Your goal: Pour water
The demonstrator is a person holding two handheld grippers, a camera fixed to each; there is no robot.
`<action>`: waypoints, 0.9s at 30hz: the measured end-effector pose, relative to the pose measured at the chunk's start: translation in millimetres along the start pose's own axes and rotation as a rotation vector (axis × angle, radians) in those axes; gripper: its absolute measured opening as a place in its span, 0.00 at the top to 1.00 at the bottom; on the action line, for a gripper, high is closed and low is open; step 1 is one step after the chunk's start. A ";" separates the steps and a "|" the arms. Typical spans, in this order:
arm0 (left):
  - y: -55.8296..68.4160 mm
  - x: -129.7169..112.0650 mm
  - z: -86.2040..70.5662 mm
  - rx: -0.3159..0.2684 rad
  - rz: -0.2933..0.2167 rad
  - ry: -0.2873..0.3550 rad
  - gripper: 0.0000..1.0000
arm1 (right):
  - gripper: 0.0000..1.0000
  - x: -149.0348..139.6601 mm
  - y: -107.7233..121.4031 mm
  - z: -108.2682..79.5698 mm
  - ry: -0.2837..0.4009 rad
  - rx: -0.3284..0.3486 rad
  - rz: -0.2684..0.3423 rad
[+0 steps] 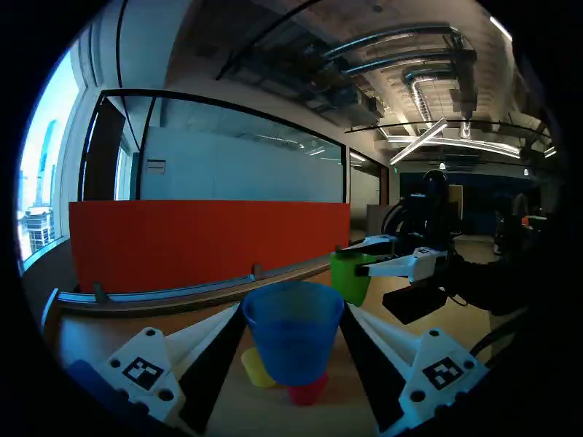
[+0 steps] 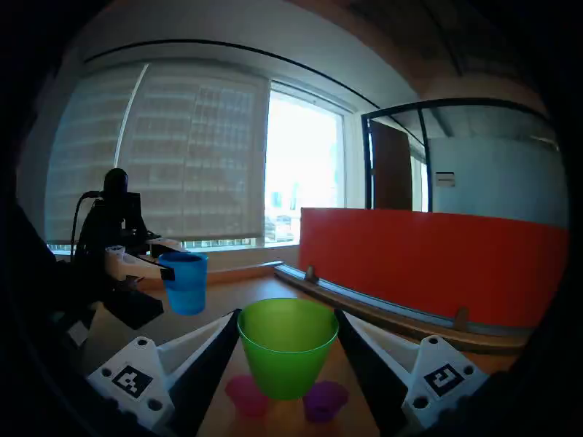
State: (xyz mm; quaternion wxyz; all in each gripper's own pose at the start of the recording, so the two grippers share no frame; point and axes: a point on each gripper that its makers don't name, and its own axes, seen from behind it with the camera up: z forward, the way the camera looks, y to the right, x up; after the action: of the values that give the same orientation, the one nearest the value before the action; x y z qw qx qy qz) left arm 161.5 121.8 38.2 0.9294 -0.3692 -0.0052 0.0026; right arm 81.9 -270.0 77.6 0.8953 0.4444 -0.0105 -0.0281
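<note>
Two grippers, each clamped on a cup: left gripper (image 1: 293, 320) squeezes the blue cup (image 1: 293, 346), darker low down like water's in it; right gripper (image 2: 288, 324) pinches the green cup (image 2: 286, 357), contents unclear. Both held up in front of the divider (image 1: 211, 240).

A red screen (image 1: 211, 240) stands along the back edge of the wooden surface (image 1: 291, 419). Behind it runs a glass wall (image 1: 240, 167). Left of it is a bright window (image 2: 302, 167) with blinds (image 2: 189, 160). Above it are bare pipes (image 1: 408, 44) and strip lights (image 1: 419, 142).
</note>
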 end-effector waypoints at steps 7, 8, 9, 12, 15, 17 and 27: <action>1.6 8.4 0.5 -0.011 0.057 0.007 0.12 | 0.05 -8.1 -15.2 -0.9 -0.017 0.043 -0.004; 2.3 9.4 1.0 -0.013 0.067 0.008 0.13 | 0.05 -9.2 -17.1 -0.7 -0.020 0.049 -0.004; 3.0 9.9 1.6 -0.015 0.074 0.008 0.13 | 0.05 -10.3 -18.3 -0.5 -0.023 0.053 -0.004; 4.9 10.6 3.4 -0.024 0.097 0.009 0.13 | 0.05 -13.5 -20.8 0.0 -0.030 0.064 -0.002; 5.8 13.7 4.5 -0.033 0.125 0.013 0.13 | 0.05 -16.7 -25.2 -0.6 -0.030 0.077 -0.006; 6.7 18.0 4.8 -0.039 0.145 0.021 0.13 | 0.05 -19.0 -29.1 -1.4 -0.035 0.087 -0.005; 12.6 30.3 6.7 -0.063 0.252 0.035 0.13 | 0.05 -30.7 -46.3 -4.0 -0.055 0.150 0.018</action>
State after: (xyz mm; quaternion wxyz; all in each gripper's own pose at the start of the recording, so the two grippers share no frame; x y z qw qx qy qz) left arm 191.6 135.8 34.7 0.9096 -0.3958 0.0576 0.1127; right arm 49.5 -292.9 38.5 0.8592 0.5090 -0.0414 -0.0314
